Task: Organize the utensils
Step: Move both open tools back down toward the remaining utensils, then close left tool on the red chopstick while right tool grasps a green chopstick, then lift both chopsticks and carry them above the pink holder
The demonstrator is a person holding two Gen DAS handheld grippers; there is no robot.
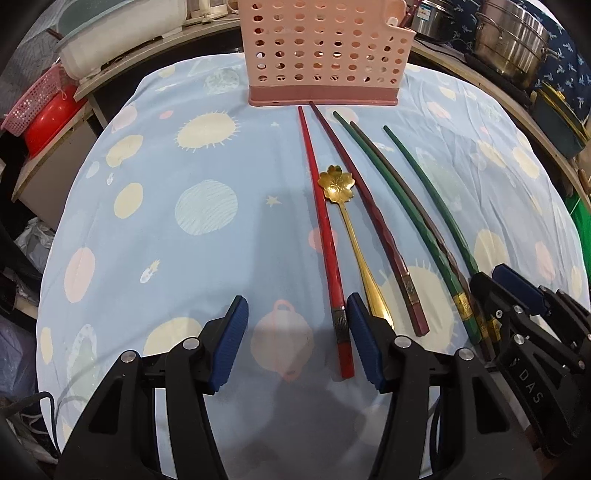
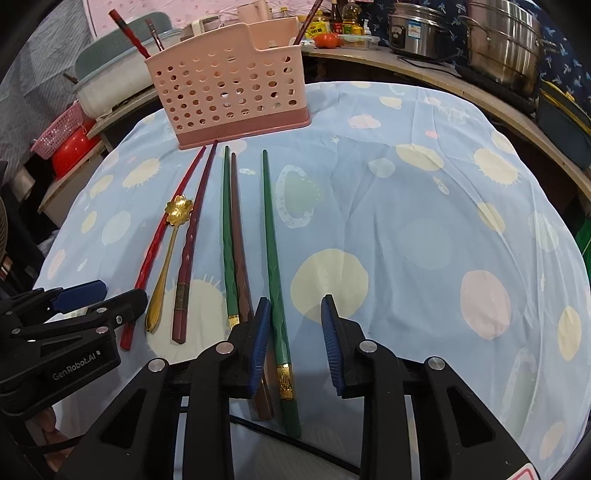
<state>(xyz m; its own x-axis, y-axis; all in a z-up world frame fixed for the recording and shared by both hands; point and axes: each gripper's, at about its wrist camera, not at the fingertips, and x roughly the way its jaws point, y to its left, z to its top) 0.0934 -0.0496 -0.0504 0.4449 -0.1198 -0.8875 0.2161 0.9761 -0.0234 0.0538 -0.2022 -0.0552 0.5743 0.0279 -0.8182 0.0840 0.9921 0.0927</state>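
- Five chopsticks and a gold spoon (image 1: 337,184) lie side by side on the blue tablecloth (image 1: 184,240), long axes running toward the pink holder (image 1: 321,55), thin tips nearest it
- Spoon's flower bowl points at the holder
- Left gripper (image 1: 297,341) and right gripper (image 2: 293,343) both spread wide, holding nothing
- Only the right wrist view shows chopsticks (image 2: 129,31) standing inside the holder
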